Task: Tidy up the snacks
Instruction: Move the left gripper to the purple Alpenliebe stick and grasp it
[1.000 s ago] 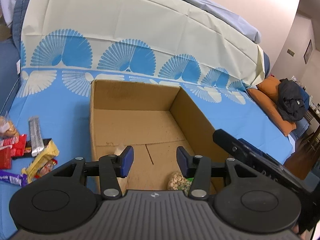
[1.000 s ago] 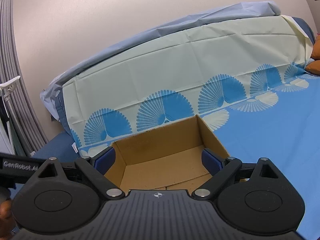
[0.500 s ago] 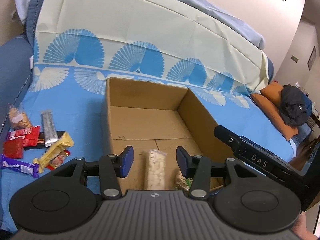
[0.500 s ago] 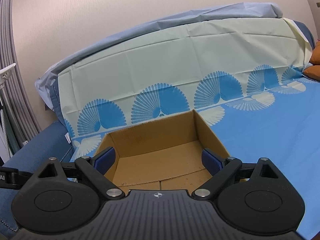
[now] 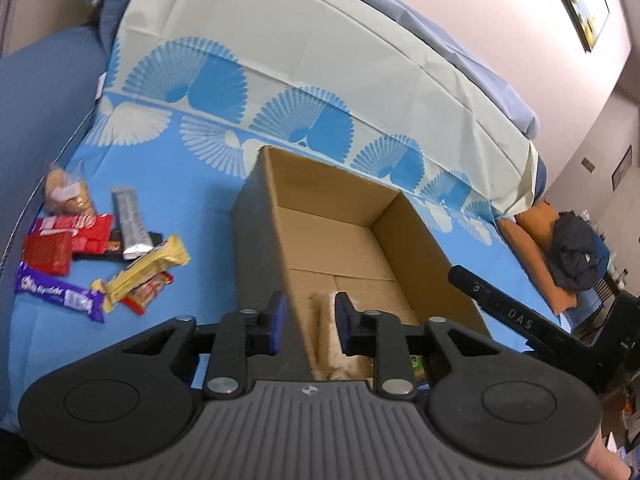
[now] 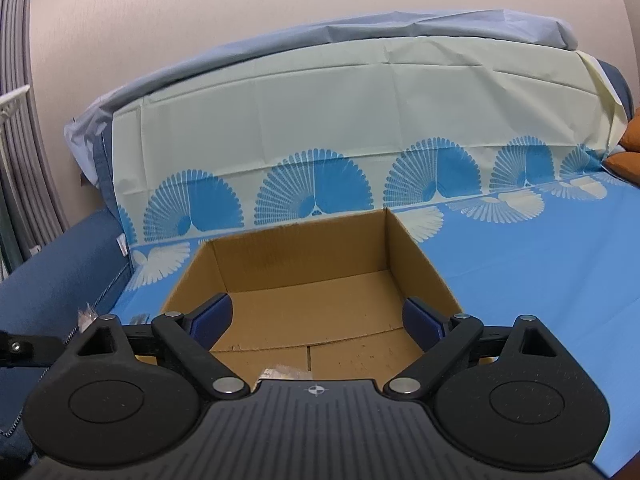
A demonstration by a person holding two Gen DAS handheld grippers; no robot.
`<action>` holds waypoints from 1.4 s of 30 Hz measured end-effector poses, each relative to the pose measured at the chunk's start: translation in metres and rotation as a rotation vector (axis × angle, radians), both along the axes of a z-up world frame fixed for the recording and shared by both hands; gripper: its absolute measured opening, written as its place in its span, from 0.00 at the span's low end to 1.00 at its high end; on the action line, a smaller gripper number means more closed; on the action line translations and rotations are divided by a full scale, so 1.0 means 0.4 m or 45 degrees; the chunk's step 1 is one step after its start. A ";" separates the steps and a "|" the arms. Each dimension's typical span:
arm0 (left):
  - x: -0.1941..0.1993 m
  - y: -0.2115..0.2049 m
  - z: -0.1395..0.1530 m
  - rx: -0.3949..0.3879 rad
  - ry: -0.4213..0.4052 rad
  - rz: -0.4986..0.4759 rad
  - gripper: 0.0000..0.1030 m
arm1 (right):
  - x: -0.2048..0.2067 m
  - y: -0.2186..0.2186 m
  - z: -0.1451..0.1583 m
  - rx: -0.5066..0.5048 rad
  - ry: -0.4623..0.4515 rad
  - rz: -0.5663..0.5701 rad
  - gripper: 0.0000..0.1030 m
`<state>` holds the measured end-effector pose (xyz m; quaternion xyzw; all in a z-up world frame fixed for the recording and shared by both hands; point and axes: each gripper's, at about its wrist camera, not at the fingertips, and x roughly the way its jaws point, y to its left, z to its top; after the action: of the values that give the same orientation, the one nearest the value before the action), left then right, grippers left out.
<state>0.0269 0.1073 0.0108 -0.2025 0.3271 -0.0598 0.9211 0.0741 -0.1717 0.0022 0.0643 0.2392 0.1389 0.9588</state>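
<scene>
An open cardboard box [image 5: 328, 188] [image 6: 300, 260] stands on the blue cloth. A clear snack packet [image 5: 326, 332] [image 6: 284, 372] lies on its floor at the near end, with a greenish packet [image 5: 418, 362] beside it. Left of the box lie loose snacks: a purple bar [image 5: 56, 292], a yellow bar [image 5: 148, 266], red packets [image 5: 60, 240], a silver bar [image 5: 130, 224] and a cookie bag [image 5: 64, 192]. My left gripper [image 5: 308, 324] hangs over the box's near left wall, its jaws closing with nothing gripped. Wide open, my right gripper [image 6: 318, 318] hovers over the box, empty.
The right gripper's black body [image 5: 516, 320] reaches in at the box's right side. A cream and blue patterned cloth covers the sofa back [image 5: 320, 60]. An orange cushion [image 5: 536, 256] with dark clothing [image 5: 576, 252] lies far right. A blue sofa arm [image 5: 40, 92] bounds the left.
My left gripper slid left from above the box's middle to over its left wall and narrowed its jaws. The clear packet now lies in the box. The right gripper barely moved.
</scene>
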 end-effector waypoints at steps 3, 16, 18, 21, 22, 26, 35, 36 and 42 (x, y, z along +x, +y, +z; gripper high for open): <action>-0.016 0.043 -0.024 -0.026 0.007 0.024 0.21 | 0.001 0.010 0.002 -0.014 0.008 -0.007 0.85; -0.044 0.241 -0.165 -0.061 0.193 0.329 0.21 | -0.013 0.035 0.033 0.003 -0.015 0.011 0.72; -0.040 0.278 -0.186 -0.097 0.221 0.420 0.21 | -0.019 0.038 0.046 0.013 -0.033 0.019 0.72; -0.019 0.334 -0.219 -0.167 0.271 0.569 0.22 | -0.021 0.032 0.063 0.042 -0.046 0.031 0.72; -0.010 0.348 -0.228 -0.180 0.281 0.615 0.22 | -0.021 0.028 0.070 0.060 -0.049 0.034 0.72; 0.036 0.386 -0.250 -0.216 0.323 0.795 0.48 | -0.025 0.010 0.089 0.132 -0.059 0.046 0.72; 0.125 0.413 -0.290 -0.155 0.464 0.969 0.38 | -0.030 0.008 0.108 0.195 -0.071 0.095 0.74; 0.125 0.414 -0.288 -0.131 0.467 0.957 0.30 | -0.028 0.010 0.110 0.199 -0.068 0.098 0.74; 0.069 0.418 -0.266 -0.056 0.464 0.769 0.15 | -0.027 0.049 0.116 0.151 -0.066 0.124 0.74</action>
<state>0.0547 0.2745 -0.0955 -0.3172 0.4103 0.2452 0.8191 0.0633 -0.1520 0.0486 0.1058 0.2086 0.2011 0.9512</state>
